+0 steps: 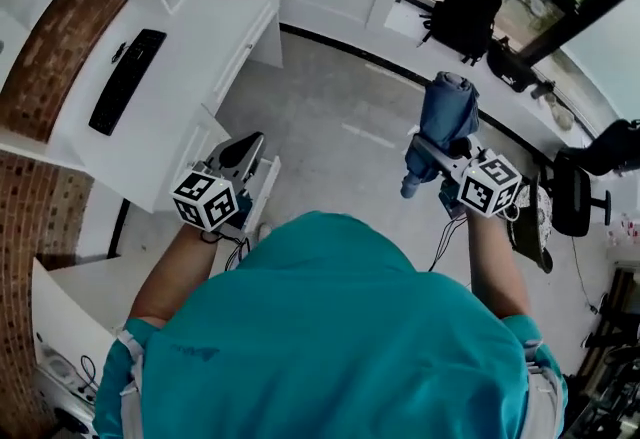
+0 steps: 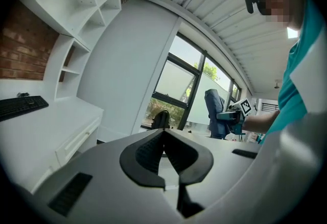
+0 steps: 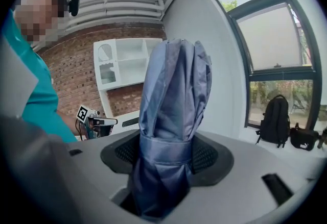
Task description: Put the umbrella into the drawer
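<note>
Holding the folded umbrella (image 3: 173, 95) upright, the right gripper (image 3: 166, 154) has its jaws clamped on the strapped lower part of the bundle, high over the floor and well apart from the white desk (image 1: 190, 57) on the person's left. The left gripper (image 2: 163, 149) has its jaws together with nothing between them. The likely trouble from here: the desk's drawer (image 1: 243, 39) looks closed and would need opening first, and the hold is on soft, slick cloth, so the umbrella could slip or swing in the pads once tilted. The umbrella is blue-grey, collapsed short and pleated, with a band cinching it and loose folds flaring above
</note>
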Demonstrator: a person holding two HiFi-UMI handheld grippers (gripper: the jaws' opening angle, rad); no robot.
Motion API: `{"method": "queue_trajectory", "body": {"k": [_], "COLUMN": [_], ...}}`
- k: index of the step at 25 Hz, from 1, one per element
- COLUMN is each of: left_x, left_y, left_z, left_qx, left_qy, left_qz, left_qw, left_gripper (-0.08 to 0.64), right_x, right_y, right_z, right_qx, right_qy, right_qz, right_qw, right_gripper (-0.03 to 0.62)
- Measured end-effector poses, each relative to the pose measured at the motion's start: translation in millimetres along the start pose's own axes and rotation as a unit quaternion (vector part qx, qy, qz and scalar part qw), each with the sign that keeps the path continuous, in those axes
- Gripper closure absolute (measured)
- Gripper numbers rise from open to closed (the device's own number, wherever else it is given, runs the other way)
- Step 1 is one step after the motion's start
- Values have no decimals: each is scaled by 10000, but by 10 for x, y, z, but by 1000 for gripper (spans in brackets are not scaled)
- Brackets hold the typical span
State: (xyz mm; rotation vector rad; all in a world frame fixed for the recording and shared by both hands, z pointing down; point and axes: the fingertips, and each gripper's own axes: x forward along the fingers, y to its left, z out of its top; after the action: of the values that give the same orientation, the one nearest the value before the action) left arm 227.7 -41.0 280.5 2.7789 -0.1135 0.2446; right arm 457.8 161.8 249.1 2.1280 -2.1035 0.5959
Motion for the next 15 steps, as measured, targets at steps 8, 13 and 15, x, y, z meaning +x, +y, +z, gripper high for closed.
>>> {"method": "queue_trajectory", "body": {"k": [8, 13, 15], "left_x": [-980, -1784, -2018], "left_y": [828, 1225, 1391], "left_z": [-482, -1133, -1439], "left_qx": [-659, -1271, -1467], "left_qy": [-319, -440, -425], "left_qz": [1436, 2455, 2709], "left_qw": [9869, 9600, 9504], "left_gripper": [545, 545, 545], "right_x": [1635, 2809, 3207], "right_y": [599, 1400, 1711], "right_z": [103, -353, -689], "right_qx": [-975, -1893, -2266], "right_qy": [859, 1645, 1940], "right_qz": [1356, 2446, 2801], "right_qw": [9822, 9366, 9124], "right_gripper": [319, 319, 319]}}
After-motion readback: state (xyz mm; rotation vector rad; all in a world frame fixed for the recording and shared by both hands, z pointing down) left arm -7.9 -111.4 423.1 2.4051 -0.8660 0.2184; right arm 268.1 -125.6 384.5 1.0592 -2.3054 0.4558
